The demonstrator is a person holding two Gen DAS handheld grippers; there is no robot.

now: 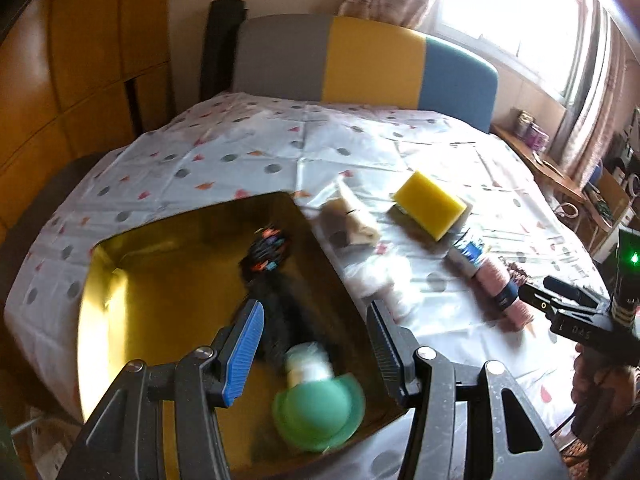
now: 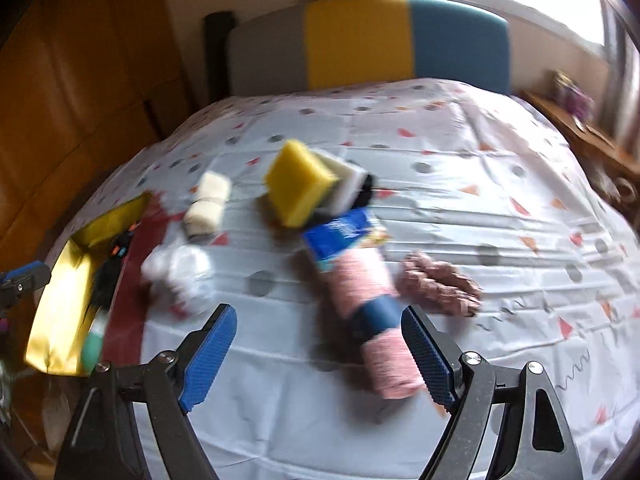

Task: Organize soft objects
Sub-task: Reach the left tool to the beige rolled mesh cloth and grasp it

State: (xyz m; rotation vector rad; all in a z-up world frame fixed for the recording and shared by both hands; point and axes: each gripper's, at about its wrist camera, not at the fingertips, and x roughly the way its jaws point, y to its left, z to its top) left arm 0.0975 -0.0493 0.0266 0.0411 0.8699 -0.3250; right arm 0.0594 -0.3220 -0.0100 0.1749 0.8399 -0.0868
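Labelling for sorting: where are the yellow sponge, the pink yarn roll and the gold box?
yellow sponge (image 1: 430,203), left wrist view, top face.
pink yarn roll (image 2: 374,320), right wrist view, blue band.
gold box (image 1: 168,276), left wrist view, inner floor.

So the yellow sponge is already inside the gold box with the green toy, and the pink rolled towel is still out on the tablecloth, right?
Not quite. The yellow sponge is not in the gold box; it lies out on the tablecloth, beyond the pink rolled towel. The left wrist view shows this. The green toy is indeed in the box, and the towel is still on the cloth.
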